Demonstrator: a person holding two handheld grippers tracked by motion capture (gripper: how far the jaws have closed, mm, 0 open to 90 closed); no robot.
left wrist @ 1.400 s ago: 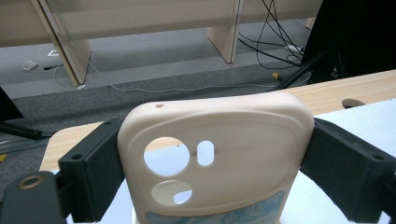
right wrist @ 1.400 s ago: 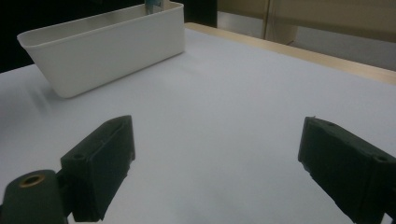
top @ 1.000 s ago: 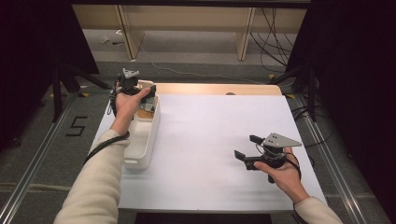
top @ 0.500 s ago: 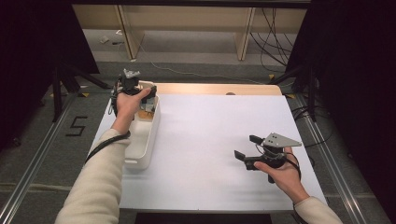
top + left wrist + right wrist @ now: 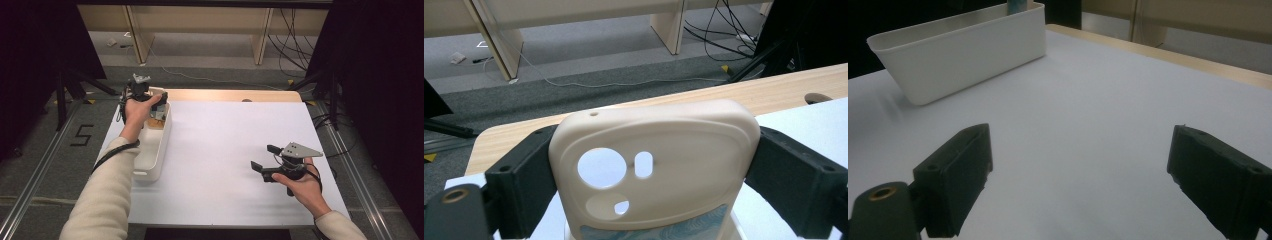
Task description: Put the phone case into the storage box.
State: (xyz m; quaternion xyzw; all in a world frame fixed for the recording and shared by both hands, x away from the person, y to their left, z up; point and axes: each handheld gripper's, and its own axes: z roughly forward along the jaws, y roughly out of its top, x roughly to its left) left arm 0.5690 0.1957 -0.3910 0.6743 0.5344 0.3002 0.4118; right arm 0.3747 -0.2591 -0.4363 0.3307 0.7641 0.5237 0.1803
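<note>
- The left gripper (image 5: 159,103) is at the far end of the white bin (image 5: 150,165), at the left side of the table (image 5: 225,150).
- Its two jaws are pinching a cream phone case (image 5: 654,170) by its two long sides; the case stands upright between them.
- The case has one round hole, one small oblong hole and one more small opening; a blue patterned part is at its lower edge.
- The case seems to be just above the far end of the bin, but the hand covers this spot in the high view.
- The right gripper (image 5: 265,159) is well apart from the bin, near the right side of the table.
- Its jaws are spread wide with nothing between them, and they point toward the bin (image 5: 963,55).
</note>
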